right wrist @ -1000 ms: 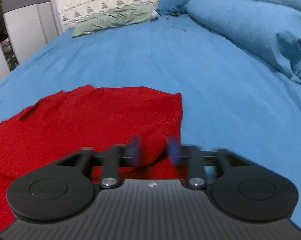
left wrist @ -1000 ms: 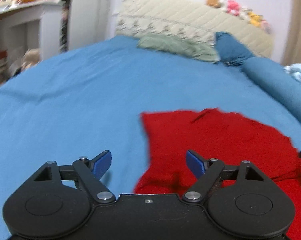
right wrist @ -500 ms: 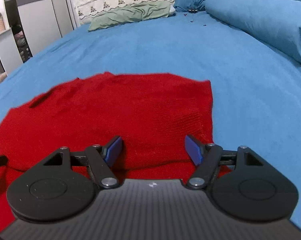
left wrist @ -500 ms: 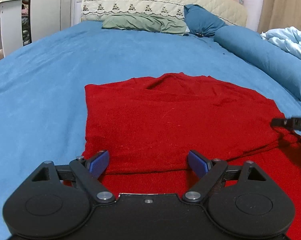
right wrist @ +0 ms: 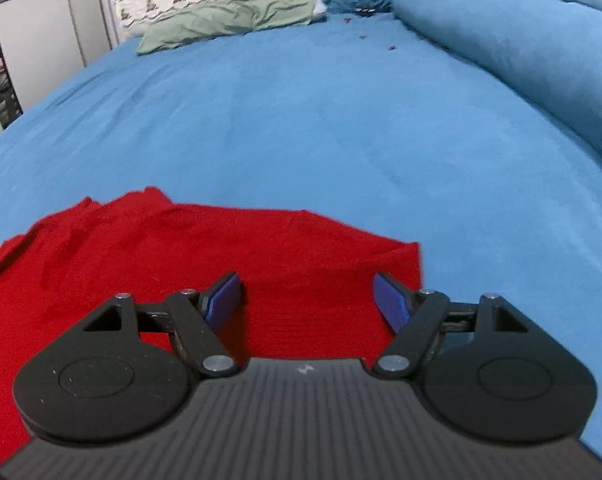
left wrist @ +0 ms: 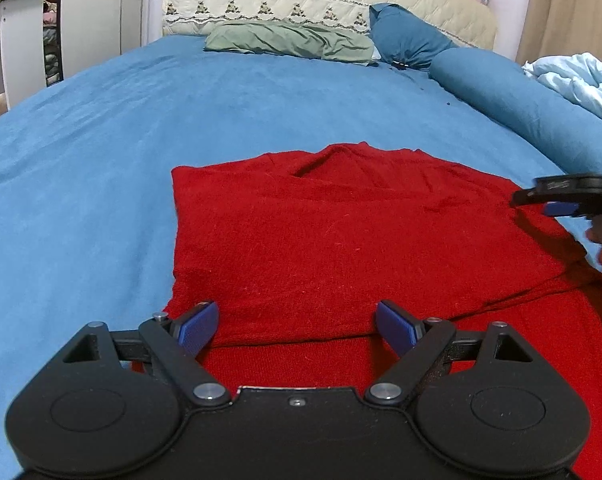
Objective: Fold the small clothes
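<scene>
While the red garment (left wrist: 341, 248) lies folded at lower centre on the blue bed (left wrist: 101, 140), the left claw (left wrist: 297, 326) is spread and empty, and the right claw (right wrist: 307, 300), jaws just widened, grips nothing.

A home bedroom: blue-sheeted bed (left wrist: 229, 120), pillows (left wrist: 289, 42), quilted headboard (left wrist: 285, 0).

Your left gripper (left wrist: 297, 326) has a smooth matte-black body with two rounded disc housings, black linkage arms on silver pivot pins, one small screw at the centre of its front edge, and blue pads (left wrist: 199, 326). Your right gripper (right wrist: 307, 300) matches it, except for a ribbed grey top plate bearing a small white mark.
</scene>
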